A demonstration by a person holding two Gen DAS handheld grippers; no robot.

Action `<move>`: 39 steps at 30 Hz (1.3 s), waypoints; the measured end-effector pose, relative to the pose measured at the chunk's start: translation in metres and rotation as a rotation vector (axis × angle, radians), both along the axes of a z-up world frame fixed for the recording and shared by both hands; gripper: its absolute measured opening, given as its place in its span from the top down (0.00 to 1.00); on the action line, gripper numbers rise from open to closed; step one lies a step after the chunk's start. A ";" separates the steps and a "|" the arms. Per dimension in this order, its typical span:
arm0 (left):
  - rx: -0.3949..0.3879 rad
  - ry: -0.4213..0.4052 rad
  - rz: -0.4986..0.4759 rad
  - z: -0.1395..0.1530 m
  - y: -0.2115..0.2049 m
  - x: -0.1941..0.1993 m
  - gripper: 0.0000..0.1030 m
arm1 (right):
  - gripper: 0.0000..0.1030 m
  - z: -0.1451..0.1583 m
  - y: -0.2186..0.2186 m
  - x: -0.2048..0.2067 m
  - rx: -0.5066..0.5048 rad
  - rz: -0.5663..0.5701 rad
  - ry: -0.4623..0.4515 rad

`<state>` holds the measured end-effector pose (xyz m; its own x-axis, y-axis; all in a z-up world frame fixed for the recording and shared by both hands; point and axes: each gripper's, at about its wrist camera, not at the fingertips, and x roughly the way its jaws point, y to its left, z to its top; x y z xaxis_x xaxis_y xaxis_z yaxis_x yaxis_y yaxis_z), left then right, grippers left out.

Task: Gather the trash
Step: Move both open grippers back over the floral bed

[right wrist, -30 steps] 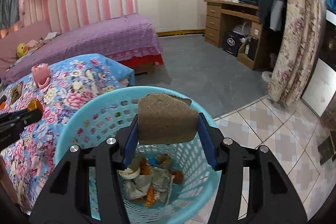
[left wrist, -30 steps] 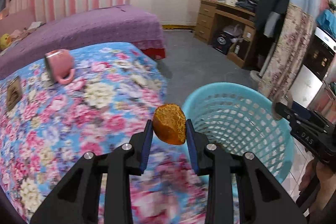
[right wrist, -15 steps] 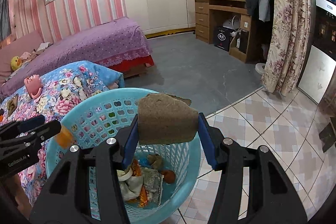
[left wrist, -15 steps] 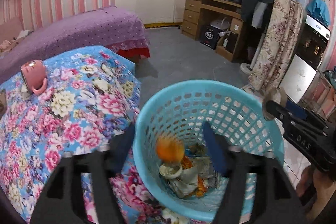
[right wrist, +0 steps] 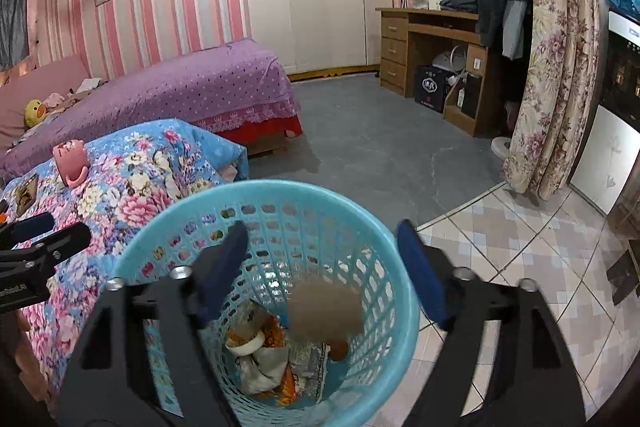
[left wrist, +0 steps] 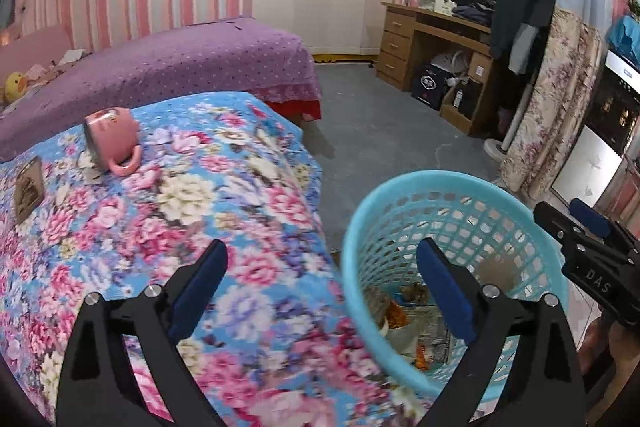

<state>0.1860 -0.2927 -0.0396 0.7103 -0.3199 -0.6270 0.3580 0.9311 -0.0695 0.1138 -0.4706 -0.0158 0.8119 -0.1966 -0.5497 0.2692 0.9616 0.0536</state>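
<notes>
Basket: light turquoise, lattice of small holes in the wall. Table cloth: blue ground, dense print of pink, white and lilac flowers. Mug: pink. Left claw and right claw: black bodies, dark blue pads. Brown piece inside the basket: dull tan, blurred. Bed cover: purple with small pale dots, red below the hem. Walls: pink and white vertical stripes. Curtain: cream with mauve flowers. Floor: grey.
</notes>
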 end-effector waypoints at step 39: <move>0.045 -0.034 0.322 0.009 0.218 -0.011 0.08 | 0.04 0.008 0.186 0.067 -0.013 0.209 -0.016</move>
